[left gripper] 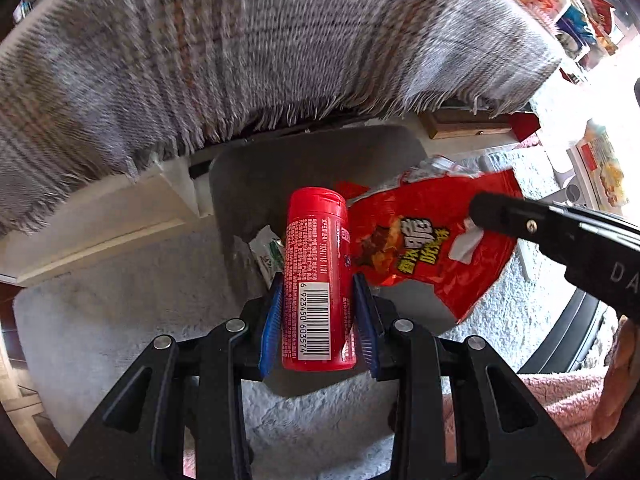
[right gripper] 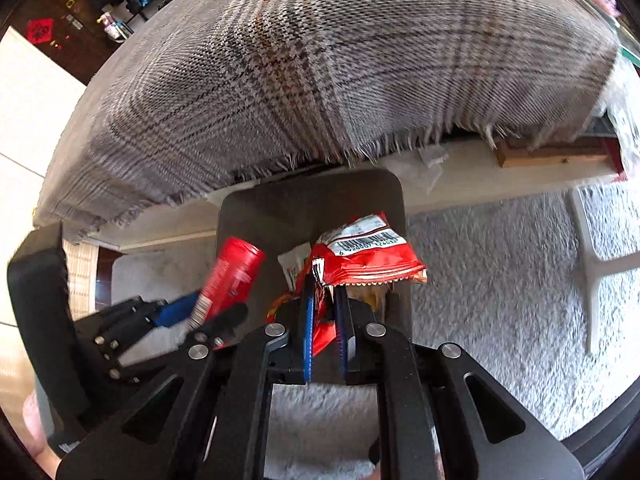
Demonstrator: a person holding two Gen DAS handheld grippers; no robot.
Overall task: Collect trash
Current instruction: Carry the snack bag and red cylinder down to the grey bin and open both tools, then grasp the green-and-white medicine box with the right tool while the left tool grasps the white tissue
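A grey plaid cloth (right gripper: 328,80) with a frayed fringe drapes over a low table, filling the upper view. Below its fringe lies a shaggy pale rug (right gripper: 500,272). A white plastic stool leg (right gripper: 592,272) stands on the rug to the cloth's right. Beyond the cloth's left end is a dark wood floor (right gripper: 36,4). Bright daylight washes the right side.

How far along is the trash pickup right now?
Already done: a white-green wrapper lies in the grey bin. In hand: the left gripper clamps a red bottle and the right gripper pinches a red snack bag, both over the bin. Left: dropping both in. No other loose trash shows on the white rug.
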